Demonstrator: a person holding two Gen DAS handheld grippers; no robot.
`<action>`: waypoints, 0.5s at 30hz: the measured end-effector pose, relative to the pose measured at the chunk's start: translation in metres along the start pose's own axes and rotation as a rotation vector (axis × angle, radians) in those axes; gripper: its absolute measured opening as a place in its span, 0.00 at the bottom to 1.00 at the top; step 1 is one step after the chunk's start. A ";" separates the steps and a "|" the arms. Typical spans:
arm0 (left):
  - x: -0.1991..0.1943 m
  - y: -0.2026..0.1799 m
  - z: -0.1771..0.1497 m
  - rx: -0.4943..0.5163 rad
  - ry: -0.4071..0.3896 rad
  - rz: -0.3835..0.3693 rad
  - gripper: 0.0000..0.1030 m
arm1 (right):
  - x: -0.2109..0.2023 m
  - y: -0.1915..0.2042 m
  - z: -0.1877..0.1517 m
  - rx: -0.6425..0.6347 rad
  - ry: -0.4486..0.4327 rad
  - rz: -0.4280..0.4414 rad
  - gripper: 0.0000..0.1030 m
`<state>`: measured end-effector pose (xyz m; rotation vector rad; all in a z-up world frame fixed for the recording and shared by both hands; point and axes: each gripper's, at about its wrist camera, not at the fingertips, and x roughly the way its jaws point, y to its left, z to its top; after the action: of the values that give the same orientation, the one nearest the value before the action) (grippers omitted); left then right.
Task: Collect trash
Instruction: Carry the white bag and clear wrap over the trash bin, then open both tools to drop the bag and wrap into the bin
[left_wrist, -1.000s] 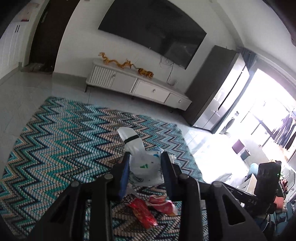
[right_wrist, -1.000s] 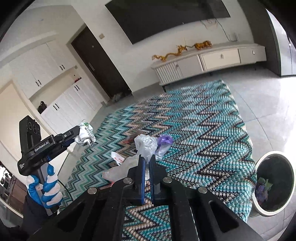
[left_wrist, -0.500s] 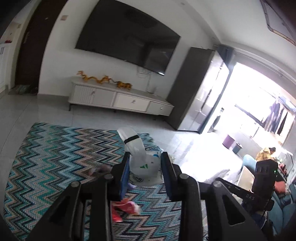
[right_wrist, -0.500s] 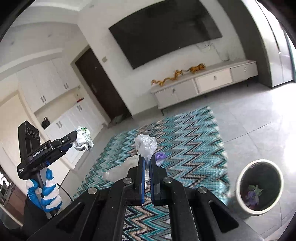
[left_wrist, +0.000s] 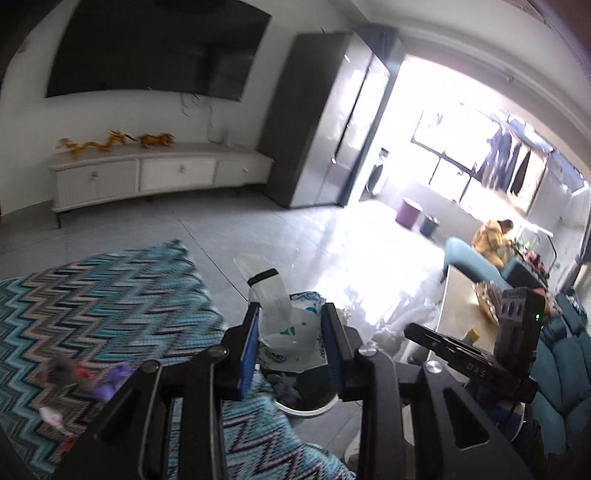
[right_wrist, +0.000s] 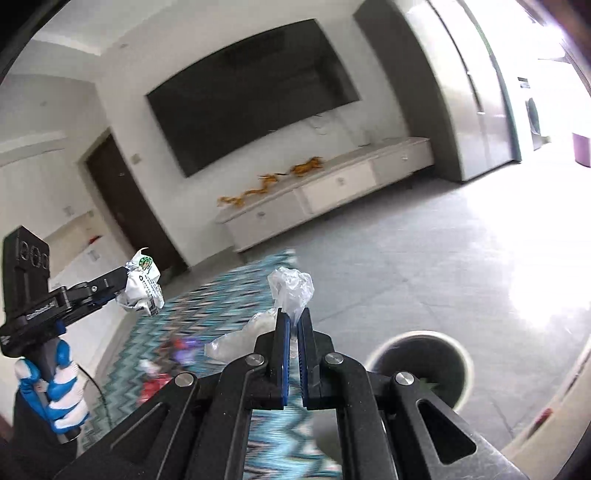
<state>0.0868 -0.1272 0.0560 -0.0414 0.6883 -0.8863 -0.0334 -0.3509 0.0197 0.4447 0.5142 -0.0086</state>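
Fingers of our left gripper (left_wrist: 290, 332) stand on either side of a white printed plastic bag (left_wrist: 282, 325) in the left wrist view, and they appear to press its crumpled sides; we judge it gripped. The bag's long axis runs roughly upright, its narrow neck with a dark band pointing up and slightly left, away from us. Directly beneath it sits the round white trash bin (left_wrist: 306, 406), already holding some dark scraps, just off the corner of the zigzag rug (left_wrist: 103, 306). On the rug, at lower left, blurred litter (left_wrist: 74, 373) in red, purple and pink remains. At right we see the right gripper's body from the side.

Over in the right wrist view, our right gripper (right_wrist: 291, 325) has its blue pads nearly together, pinched on a clear crumpled plastic wrap (right_wrist: 291, 290). The wrap stands up out of the pads as a bunched tuft pointing upward, with a looser tail trailing down to the left. The bin (right_wrist: 417, 358) lies below and right of the fingers, near but not under them. The left gripper shows at far left, the printed bag bunched at its tip, held by a blue-and-white gloved hand (right_wrist: 51, 395). Red and purple pieces (right_wrist: 162, 369) lie on the rug.

We judge the collecting partway through: two pieces are in hand and close to the bin, neither dropped, and several scraps wait on the rug.
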 end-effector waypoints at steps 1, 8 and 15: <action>0.016 -0.006 0.000 0.007 0.022 -0.005 0.30 | 0.004 -0.010 0.000 0.010 0.007 -0.018 0.04; 0.135 -0.028 -0.008 0.029 0.186 -0.044 0.32 | 0.054 -0.081 -0.014 0.106 0.103 -0.122 0.04; 0.231 -0.023 -0.025 0.007 0.308 -0.058 0.34 | 0.105 -0.136 -0.033 0.170 0.205 -0.220 0.06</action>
<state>0.1563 -0.3032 -0.0804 0.0831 0.9749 -0.9609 0.0263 -0.4498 -0.1120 0.5563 0.7659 -0.2219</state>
